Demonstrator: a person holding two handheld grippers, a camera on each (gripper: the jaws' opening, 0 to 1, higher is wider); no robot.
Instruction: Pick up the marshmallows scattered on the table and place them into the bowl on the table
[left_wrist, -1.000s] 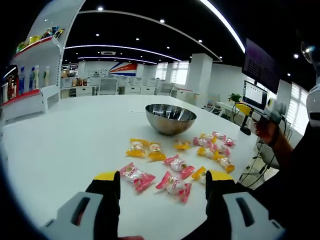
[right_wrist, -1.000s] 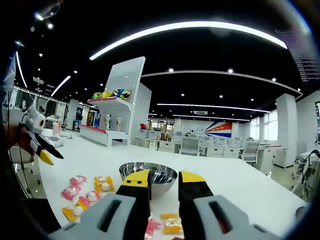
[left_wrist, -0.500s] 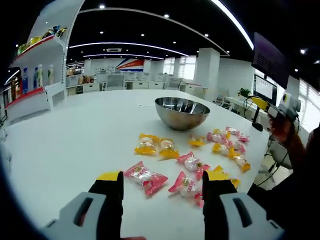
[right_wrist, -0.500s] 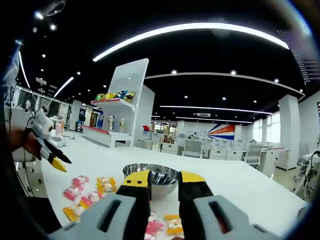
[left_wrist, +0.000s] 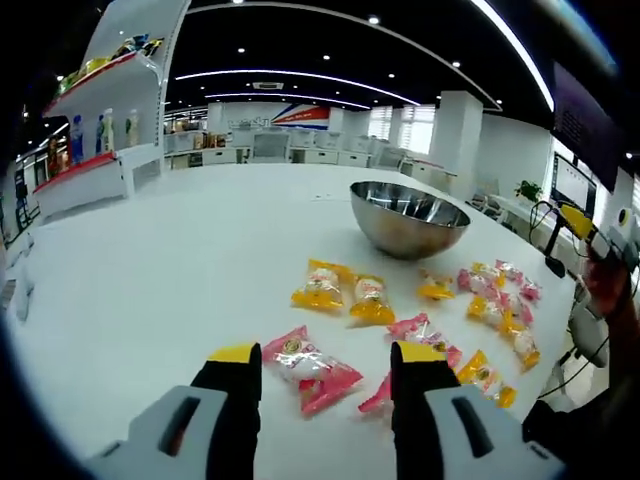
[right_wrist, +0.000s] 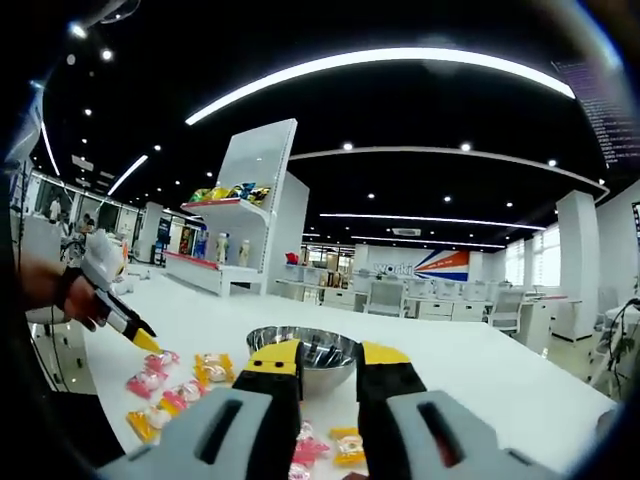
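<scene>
A pink marshmallow (left_wrist: 312, 366) lay on the white table (left_wrist: 150, 270) between the spread jaws of the left gripper (left_wrist: 326, 358), the steel bowl (left_wrist: 409, 217) at one o'clock beyond other wrapped sweets. It would best be straddled squarely, then pinched across its middle. The right gripper (right_wrist: 326, 357) was held aloft, jaws slightly parted. Shelving (left_wrist: 95, 120) stood at eleven o'clock.

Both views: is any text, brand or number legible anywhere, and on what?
None can be read.
Marshmallow wrappers: printing too blurred.
Far-wall banner: faint letters, not legible.
Dark screen: rows of text too small.
Shelf bottles: labels too small.
</scene>
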